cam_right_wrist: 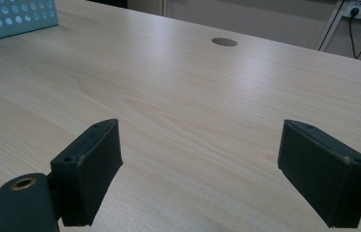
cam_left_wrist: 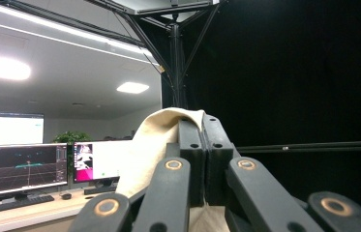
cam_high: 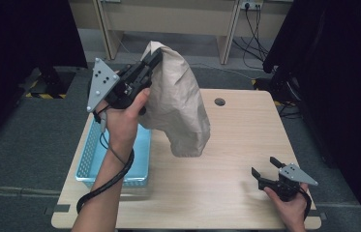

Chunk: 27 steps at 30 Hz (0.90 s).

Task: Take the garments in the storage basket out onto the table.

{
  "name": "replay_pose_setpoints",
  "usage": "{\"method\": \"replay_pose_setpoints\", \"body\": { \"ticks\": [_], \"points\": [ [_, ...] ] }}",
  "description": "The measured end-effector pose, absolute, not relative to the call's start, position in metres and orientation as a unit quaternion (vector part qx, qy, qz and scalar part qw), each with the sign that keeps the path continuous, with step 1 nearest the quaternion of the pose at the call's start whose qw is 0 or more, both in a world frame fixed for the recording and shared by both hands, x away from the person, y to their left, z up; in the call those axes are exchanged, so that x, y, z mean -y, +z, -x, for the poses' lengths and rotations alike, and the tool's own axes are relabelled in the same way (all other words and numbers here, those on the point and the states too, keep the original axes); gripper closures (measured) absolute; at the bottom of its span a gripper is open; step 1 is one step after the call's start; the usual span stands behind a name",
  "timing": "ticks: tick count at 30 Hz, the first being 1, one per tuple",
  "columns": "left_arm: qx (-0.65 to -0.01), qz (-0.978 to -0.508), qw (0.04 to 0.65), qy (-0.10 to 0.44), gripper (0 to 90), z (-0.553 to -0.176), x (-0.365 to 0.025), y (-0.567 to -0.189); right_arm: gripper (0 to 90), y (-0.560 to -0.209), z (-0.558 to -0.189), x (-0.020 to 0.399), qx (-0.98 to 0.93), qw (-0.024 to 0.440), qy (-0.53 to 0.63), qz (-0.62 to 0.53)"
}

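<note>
Blk grippers (cam_high: pixel 153 57) w/ grey triangular plates, blk trailing cables, bare forearms.

floor: grey carpet (cam_high: pixel 18 145), all round the table
desks: pale wooden desks (cam_high: pixel 168 19), twelve o'clock
curtain: black curtain (cam_high: pixel 342 72), three o'clock

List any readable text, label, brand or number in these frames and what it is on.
No text can be read.
Brown paper bag: plain, no print visible.
Blue perforated basket: no label visible.
Computer monitors in the left gripper view: lit screens with graphics, any text too small and blurred to read.
Grey plate on the left gripper: holes only, no marking.
</note>
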<state>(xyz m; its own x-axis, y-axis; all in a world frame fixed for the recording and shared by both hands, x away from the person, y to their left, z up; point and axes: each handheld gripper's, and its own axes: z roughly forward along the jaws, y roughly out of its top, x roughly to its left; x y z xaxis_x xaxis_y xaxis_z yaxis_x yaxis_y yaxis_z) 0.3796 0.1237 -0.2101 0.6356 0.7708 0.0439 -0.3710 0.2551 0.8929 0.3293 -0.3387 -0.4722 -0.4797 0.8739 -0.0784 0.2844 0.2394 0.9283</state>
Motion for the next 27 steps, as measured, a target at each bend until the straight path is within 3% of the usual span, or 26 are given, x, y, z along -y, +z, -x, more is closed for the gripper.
{"method": "replay_pose_setpoints", "body": {
  "ticks": [27],
  "points": [
    [-0.193, -0.509, 0.761, 0.353, 89.6, -0.383, -0.093, -0.217, 16.7, -0.472, -0.329, 0.339, -0.721, 0.315, 0.469, -0.401]
  ]
}}
